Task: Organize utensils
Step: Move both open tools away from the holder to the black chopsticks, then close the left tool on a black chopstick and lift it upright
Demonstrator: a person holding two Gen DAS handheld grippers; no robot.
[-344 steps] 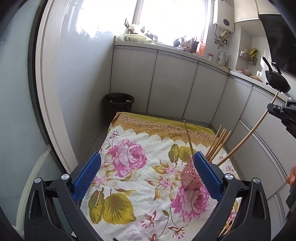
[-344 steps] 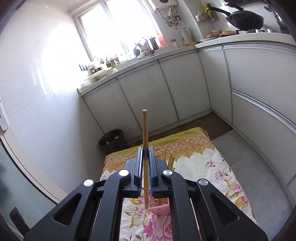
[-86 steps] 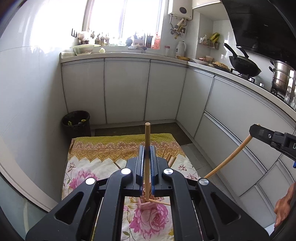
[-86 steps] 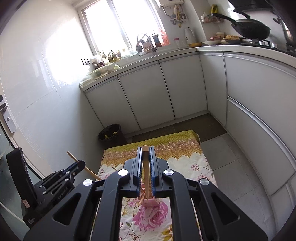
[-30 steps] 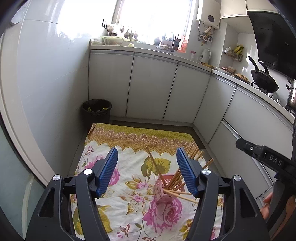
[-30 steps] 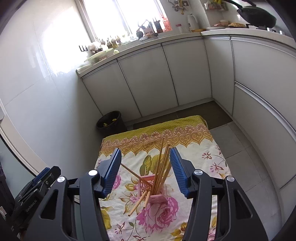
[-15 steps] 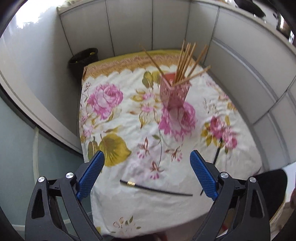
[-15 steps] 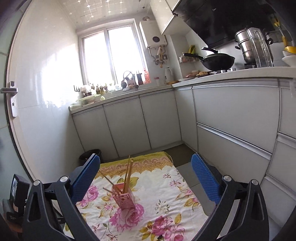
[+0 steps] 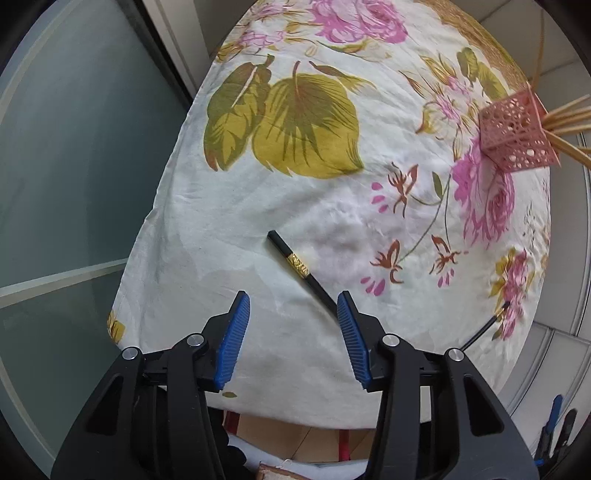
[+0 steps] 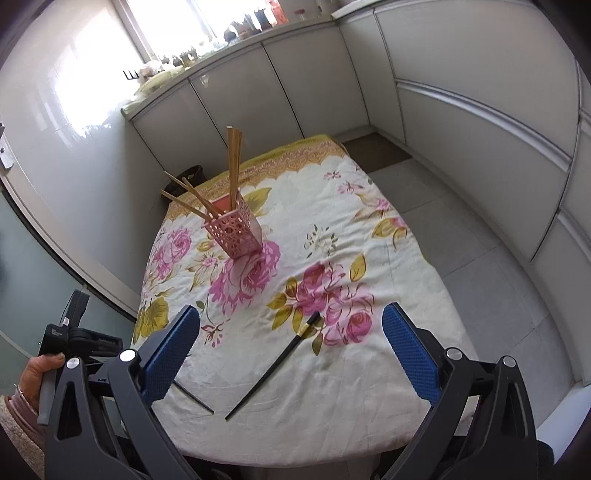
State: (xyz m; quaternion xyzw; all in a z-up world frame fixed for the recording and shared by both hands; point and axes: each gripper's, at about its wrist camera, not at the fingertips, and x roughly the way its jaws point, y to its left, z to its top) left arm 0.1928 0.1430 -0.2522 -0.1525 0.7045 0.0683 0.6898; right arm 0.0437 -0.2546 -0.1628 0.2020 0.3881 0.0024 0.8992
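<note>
Half a second back, both cameras higher and farther off; now dropped close over the near edge of the floral tablecloth. Left gripper jaws apart, narrower than before, empty, hovering just short of a black chopstick with a gold band, its far end running under the right blue pad. Right gripper jaws spread wide, empty, bracketing a second black chopstick lying diagonally on the cloth; tip of the first black stick showing beside the left pad. Pink lattice holder standing upright mid-table on a printed pink rose, wooden chopsticks fanned out of it, several leaning left, well apart from both black sticks. Same holder at the right edge of the left view. Small white label on the left gripper body in the right view, too blurred to read. Hand gripping that handle at lower left. White cabinet fronts wrapping the room, bright window above the counter, grey floor tiles, dark bin behind the table, frosted glass door at left.
</note>
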